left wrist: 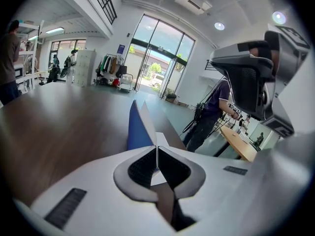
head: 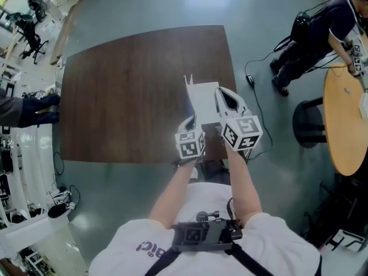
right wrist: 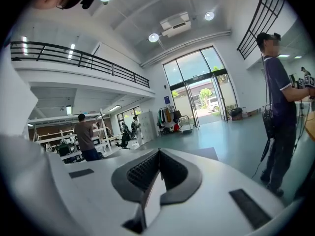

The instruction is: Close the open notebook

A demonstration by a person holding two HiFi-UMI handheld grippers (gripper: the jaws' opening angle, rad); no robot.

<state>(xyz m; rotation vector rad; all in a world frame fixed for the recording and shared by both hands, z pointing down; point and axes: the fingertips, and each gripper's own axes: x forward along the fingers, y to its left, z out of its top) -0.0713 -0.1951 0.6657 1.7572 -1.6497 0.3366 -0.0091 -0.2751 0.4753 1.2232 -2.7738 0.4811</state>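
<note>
The notebook sits at the front right of the dark brown table, its white leaf raised off the wood. In the left gripper view its blue cover stands on edge straight ahead, with white pages beside it. My left gripper is shut, a thin white edge of the notebook pinched between its pads. My right gripper is shut too, and a white sheet runs down from between its pads. The two grippers are close together at the notebook's near side.
The table's front edge lies just under my hands. To the right are a round wooden table, a black stool, a person bent over and a cable on the floor. Another person's arm shows at the left edge.
</note>
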